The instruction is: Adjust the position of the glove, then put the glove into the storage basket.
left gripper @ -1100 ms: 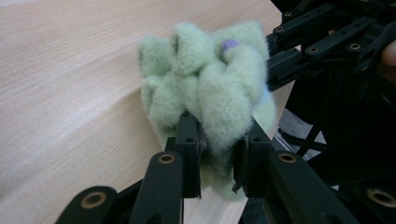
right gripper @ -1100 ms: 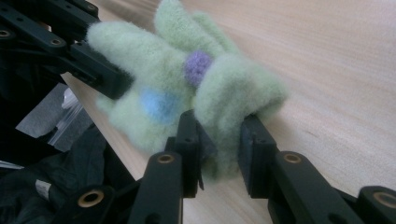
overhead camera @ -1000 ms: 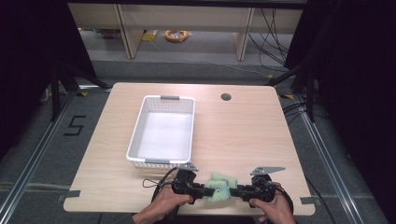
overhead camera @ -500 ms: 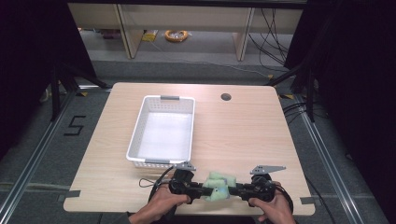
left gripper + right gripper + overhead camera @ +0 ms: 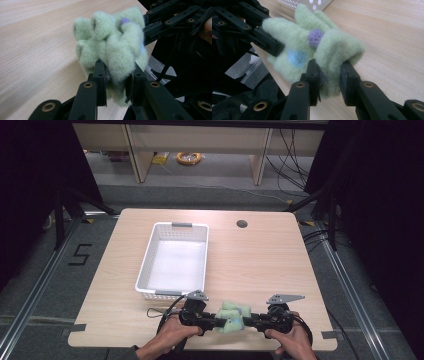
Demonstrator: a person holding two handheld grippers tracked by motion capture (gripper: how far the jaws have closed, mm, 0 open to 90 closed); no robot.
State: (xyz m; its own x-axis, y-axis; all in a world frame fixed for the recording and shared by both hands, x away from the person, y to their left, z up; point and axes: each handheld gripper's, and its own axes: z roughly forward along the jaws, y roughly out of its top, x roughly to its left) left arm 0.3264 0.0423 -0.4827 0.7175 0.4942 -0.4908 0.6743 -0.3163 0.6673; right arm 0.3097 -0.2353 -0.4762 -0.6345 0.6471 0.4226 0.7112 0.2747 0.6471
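Fleece is what I'm dealing with: a pale green felted-wool glove point(image 5: 233, 316), bunched up at the near edge of the table point(image 5: 260, 260), right of the white perforated basket point(image 5: 175, 260) and just past its near end. I judge it very light, soft and fully limp, with a fuzzy nap that gives the pads plenty of bite, so slipping is unlikely and nothing about it is fragile. It will sag and fold wherever it is not supported, and a thick fold squashes, so a pinch needs to sit well onto the fabric rather than on a wisp of fluff. The best holds, to my eye, are the thick rolled folds at either end, which is where I have it now.

My left gripper point(image 5: 116, 82) has its jaws narrowed onto a fold of the glove, pads pressing into the wool from both sides. My right gripper point(image 5: 329, 80) is likewise clamped on a fat roll of the glove at the opposite end, just beside a small purple dot point(image 5: 315, 37) and near a blue patch point(image 5: 295, 57). In the high view the glove spans between the left gripper point(image 5: 212, 321) and the right gripper point(image 5: 250, 322), which point at each other. It looks lifted clear or barely brushing the wood; I cannot tell which.
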